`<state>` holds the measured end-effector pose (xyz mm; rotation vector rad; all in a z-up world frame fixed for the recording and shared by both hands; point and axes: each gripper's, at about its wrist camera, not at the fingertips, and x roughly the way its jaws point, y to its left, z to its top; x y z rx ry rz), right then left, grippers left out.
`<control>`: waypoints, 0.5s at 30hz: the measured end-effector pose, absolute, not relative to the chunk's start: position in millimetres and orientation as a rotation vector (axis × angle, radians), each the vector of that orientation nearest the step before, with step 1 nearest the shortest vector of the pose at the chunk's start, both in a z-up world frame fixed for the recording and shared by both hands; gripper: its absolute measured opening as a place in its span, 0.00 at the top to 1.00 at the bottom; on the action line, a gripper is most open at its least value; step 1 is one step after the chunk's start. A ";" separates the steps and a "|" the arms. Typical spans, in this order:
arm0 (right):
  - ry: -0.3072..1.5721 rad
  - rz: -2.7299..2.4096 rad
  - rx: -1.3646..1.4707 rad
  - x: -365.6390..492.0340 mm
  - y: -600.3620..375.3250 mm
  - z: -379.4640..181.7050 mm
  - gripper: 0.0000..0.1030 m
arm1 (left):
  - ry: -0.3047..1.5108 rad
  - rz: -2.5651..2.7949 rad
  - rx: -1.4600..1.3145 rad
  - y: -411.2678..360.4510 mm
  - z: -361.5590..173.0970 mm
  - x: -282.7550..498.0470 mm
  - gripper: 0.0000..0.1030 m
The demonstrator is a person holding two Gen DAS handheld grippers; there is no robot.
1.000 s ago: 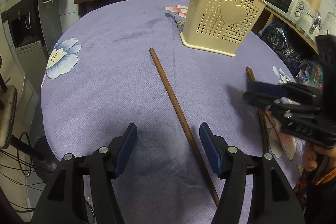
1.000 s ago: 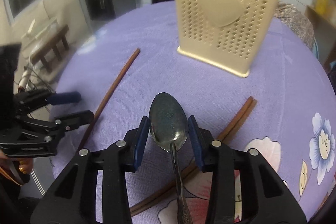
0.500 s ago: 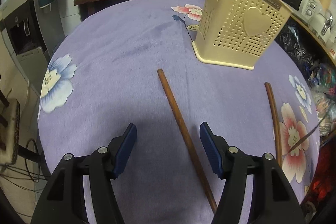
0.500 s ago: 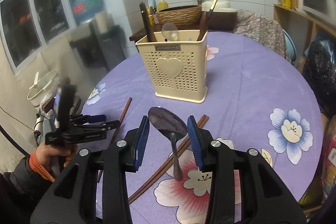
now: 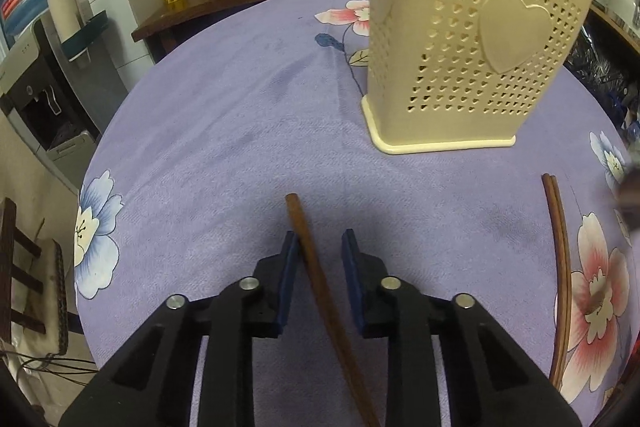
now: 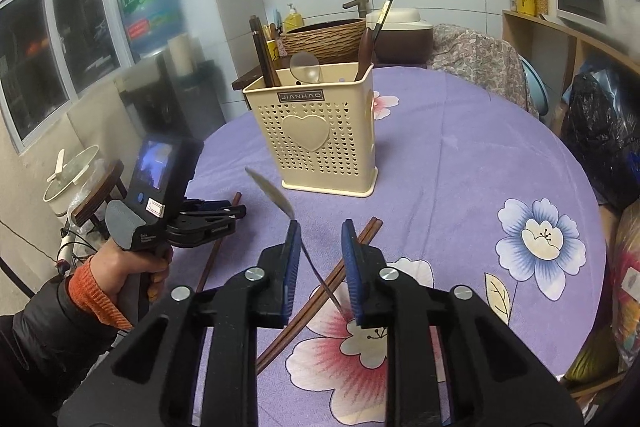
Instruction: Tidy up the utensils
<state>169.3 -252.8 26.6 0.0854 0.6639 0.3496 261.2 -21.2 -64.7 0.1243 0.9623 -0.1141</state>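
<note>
Your left gripper (image 5: 316, 247) sits low over the single chopstick (image 5: 310, 259), which runs between the pads from its blunt tip at 12 o'clock back toward 5 o'clock beneath the gripper body. To do this pick well, I'd square the pads to the stick before you close, since it crosses the gap at a slant and hugs the left pad (image 5: 289, 263); a skewed pinch on a thin round stick is likely to roll it out. Close near the tip end only if you mean to drop it tip-up into the holder (image 5: 460, 39), which stands upright at 1 o'clock from the gripper, well apart from the stick. The left jaws are partly apart, with the stick seemingly touching the left pad and a clear gap to the right one, so nothing is clamped yet. Your right gripper (image 6: 318, 251) is lifted above the cloth (image 6: 460, 147) with a spoon (image 6: 276, 193) slanting through it, bowl up toward 11 o'clock and handle running down to the right pad; the jaws stand a moderate way apart, and I cannot tell whether they truly pinch the handle. A pair of chopsticks (image 6: 340, 267) lies on the cloth below it, and the holder (image 6: 320, 135) at 12 o'clock already carries several utensils.
</note>
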 end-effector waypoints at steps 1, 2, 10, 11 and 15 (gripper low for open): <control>0.665 0.350 0.083 169.7 -251.9 26.0 0.84 | 0.961 -0.116 0.130 -23.5 -64.6 260.6 0.86; 0.664 0.351 0.083 169.8 -251.6 25.6 0.85 | 0.961 -0.121 0.135 -25.7 -64.7 259.8 0.89; 0.645 0.353 0.084 169.4 -250.2 24.4 0.78 | 0.950 -0.137 0.157 -29.5 -66.0 259.9 0.89; 0.646 0.348 0.074 169.7 -248.6 23.7 0.63 | 0.948 -0.142 0.159 -29.5 -65.9 260.1 0.90; 0.660 0.363 0.047 175.6 -239.8 17.1 0.45 | 0.952 -0.161 0.143 -25.7 -65.5 262.5 0.90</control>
